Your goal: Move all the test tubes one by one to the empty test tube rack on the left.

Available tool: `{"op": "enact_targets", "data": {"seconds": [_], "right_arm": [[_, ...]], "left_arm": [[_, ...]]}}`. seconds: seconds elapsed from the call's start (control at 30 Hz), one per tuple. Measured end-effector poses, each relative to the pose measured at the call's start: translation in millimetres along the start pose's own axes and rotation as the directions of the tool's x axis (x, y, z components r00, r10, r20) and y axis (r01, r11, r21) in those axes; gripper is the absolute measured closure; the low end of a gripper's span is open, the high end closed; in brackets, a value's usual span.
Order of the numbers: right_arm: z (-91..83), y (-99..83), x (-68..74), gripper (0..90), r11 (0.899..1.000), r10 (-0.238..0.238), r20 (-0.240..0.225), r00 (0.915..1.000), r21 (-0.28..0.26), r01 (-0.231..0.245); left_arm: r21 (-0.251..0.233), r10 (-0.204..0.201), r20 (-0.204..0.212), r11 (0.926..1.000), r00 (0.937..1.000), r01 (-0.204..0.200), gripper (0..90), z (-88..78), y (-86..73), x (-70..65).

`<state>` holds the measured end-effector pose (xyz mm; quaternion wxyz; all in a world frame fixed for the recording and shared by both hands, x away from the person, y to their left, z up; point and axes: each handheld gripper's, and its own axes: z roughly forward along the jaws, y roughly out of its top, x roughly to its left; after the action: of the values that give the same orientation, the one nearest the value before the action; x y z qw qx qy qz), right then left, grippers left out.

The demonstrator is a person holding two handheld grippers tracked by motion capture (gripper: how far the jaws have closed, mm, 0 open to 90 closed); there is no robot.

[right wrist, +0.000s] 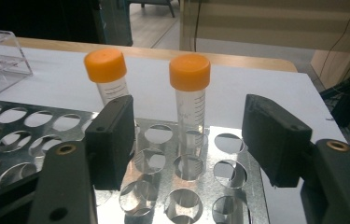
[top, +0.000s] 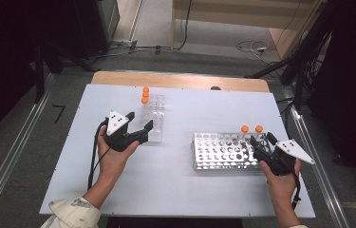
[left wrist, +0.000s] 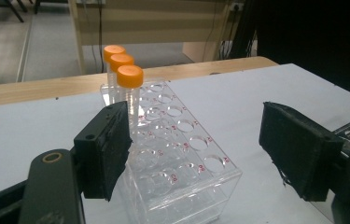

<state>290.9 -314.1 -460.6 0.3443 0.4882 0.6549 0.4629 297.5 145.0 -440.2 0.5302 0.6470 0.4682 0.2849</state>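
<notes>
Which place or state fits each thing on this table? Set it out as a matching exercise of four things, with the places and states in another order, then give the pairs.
Things:
1. clear rack
2. metal rack
3. left tool
4. right tool

Places or states:
A. holds two orange-capped tubes at its far right corner
B. open, beside the clear rack
C. holds three orange-capped tubes at its far end
D. open, one tube in line between its jaws

Pairs: 1-C, 2-A, 3-B, 4-D

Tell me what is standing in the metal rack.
Two orange-capped tubes stand upright in holes of the metal rack, at its far right end. The other holes look empty. The right gripper hides part of the left tube.
</notes>
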Motion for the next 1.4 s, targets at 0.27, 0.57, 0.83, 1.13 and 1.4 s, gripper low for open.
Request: {"op": "enact_targets", "data": {"seconds": [0.27,0.57,0.83,1.13,1.4], "right_arm": [[11.2,-2.7,-3.6,41.3,1.000,-0.016,-0.003,0.9999,0.023,0.016],[18.7,-2.6,-6.9,51.2,0.999,-0.015,-0.010,0.9998,0.040,0.016],[21.0,-1.3,-4.0,61.9,0.997,-0.057,-0.008,0.9983,0.054,0.058],[20.9,-0.4,-4.1,71.2,0.996,-0.074,-0.004,0.9972,0.056,0.074],[16.0,6.1,-5.4,71.8,0.998,-0.063,-0.004,0.9980,0.022,0.063]], "left_arm": [[0.006,-0.002,0.001,1.0000,1.0000,0.002,26.0,1.1,-1.6,-0.2],[0.006,-0.002,0.006,1.0000,1.0000,0.002,26.1,1.7,-2.2,-1.0],[0.007,0.000,0.008,1.0000,1.0000,0.000,26.3,1.8,-2.6,-2.4],[0.009,0.001,0.012,1.0000,0.9999,-0.001,26.3,1.7,-2.7,-2.6],[0.009,0.002,0.013,1.0000,0.9999,-0.002,26.3,1.5,-2.7,-3.1]]}}
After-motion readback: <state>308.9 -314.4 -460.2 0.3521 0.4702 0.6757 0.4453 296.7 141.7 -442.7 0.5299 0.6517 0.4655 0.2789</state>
